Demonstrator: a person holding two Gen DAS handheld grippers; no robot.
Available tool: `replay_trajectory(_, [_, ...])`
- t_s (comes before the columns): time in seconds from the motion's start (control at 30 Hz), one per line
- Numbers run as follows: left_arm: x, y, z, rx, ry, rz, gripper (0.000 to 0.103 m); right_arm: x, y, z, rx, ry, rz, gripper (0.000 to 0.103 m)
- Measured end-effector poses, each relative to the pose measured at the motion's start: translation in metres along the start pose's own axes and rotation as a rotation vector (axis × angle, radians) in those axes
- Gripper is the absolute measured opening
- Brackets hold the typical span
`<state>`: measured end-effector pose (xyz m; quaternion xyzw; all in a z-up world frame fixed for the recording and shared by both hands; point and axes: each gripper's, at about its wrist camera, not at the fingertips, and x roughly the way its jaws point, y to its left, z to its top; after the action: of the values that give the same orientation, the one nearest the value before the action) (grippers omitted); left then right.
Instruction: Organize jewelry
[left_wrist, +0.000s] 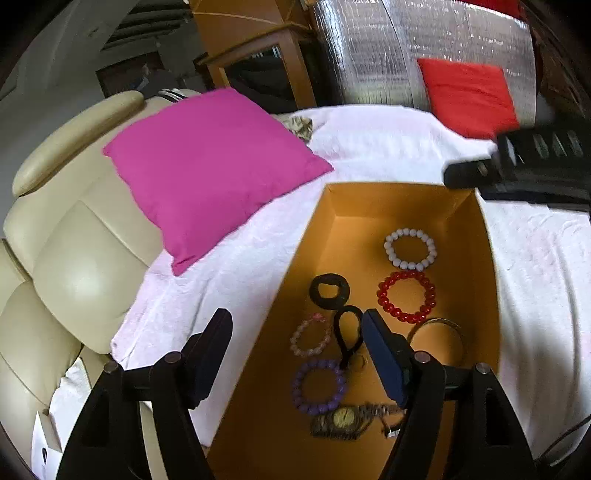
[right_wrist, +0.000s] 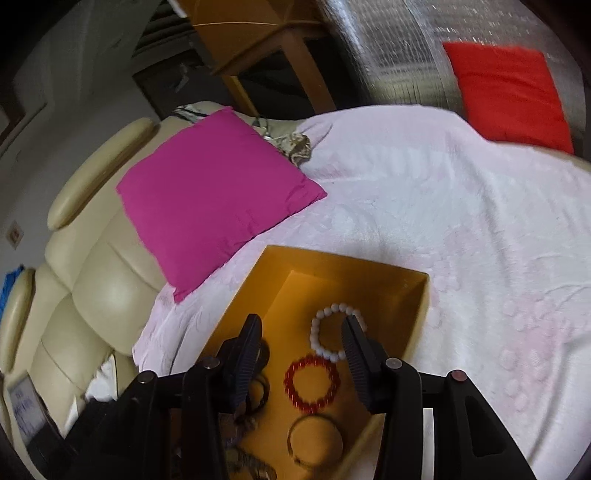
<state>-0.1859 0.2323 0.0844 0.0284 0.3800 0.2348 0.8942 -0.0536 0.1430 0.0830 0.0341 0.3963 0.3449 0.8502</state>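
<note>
An orange box (left_wrist: 321, 229) lies on a white blanket and holds several pieces: a white bead bracelet (left_wrist: 410, 248), a red bead bracelet (left_wrist: 406, 296), a black scrunchie (left_wrist: 330, 290), a black hair loop (left_wrist: 347, 338), a pink bracelet (left_wrist: 310, 335), a purple bracelet (left_wrist: 319, 386), a metal bangle (left_wrist: 436, 332) and a wristwatch (left_wrist: 345, 419). My left gripper (left_wrist: 297, 334) is open and empty above the box's left wall. My right gripper (right_wrist: 301, 334) is open and empty above the box (right_wrist: 417, 314), over the white bracelet (right_wrist: 332, 332) and red bracelet (right_wrist: 312, 382). It also shows in the left wrist view (left_wrist: 517, 166).
The white blanket (left_wrist: 388, 147) covers a bed or sofa. A magenta cushion (left_wrist: 207, 166) lies left of the box, a red cushion (left_wrist: 467, 96) at the back right. A cream leather armrest (left_wrist: 74, 240) is at the left. Wooden furniture (left_wrist: 255, 48) stands behind.
</note>
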Motion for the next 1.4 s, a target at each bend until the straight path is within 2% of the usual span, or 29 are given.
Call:
replay_trajectory(0.1, [-0.021, 0.009, -0.002, -0.016, -0.017, 0.005, 0.073, -0.026, 0.012, -0.015, -0.053, -0.015, -0.01, 0.058])
replay_trajectory(0.23, [-0.051, 0.018, -0.004, -0.03, -0.05, 0.015, 0.074, -0.06, 0.026, -0.039, -0.111, -0.026, -0.029, 0.059])
replay_trajectory(0.33, [-0.075, 0.023, -0.006, -0.034, -0.084, 0.028, 0.074, -0.084, 0.034, -0.058, -0.142, -0.028, -0.05, 0.064])
replay_trajectory(0.4, [-0.095, 0.027, -0.009, -0.032, -0.106, 0.061, 0.074, -0.1, 0.037, -0.07, -0.165, -0.028, -0.066, 0.066])
replay_trajectory(0.43, [-0.1, 0.028, -0.01, -0.031, -0.114, 0.079, 0.075, -0.108, 0.04, -0.075, -0.175, -0.029, -0.08, 0.066])
replay_trajectory(0.5, [-0.118, 0.031, -0.015, -0.032, -0.139, 0.12, 0.088, -0.125, 0.044, -0.086, -0.185, -0.035, -0.093, 0.066])
replay_trajectory(0.7, [-0.159, 0.039, -0.028, -0.043, -0.182, 0.142, 0.089, -0.172, 0.059, -0.112, -0.207, -0.06, -0.127, 0.071])
replay_trajectory(1.03, [-0.211, 0.051, -0.043, -0.061, -0.225, 0.163, 0.09, -0.216, 0.076, -0.142, -0.153, -0.066, -0.199, 0.073])
replay_trajectory(1.4, [-0.237, 0.07, -0.049, -0.107, -0.258, 0.175, 0.093, -0.232, 0.11, -0.152, -0.21, -0.084, -0.207, 0.073])
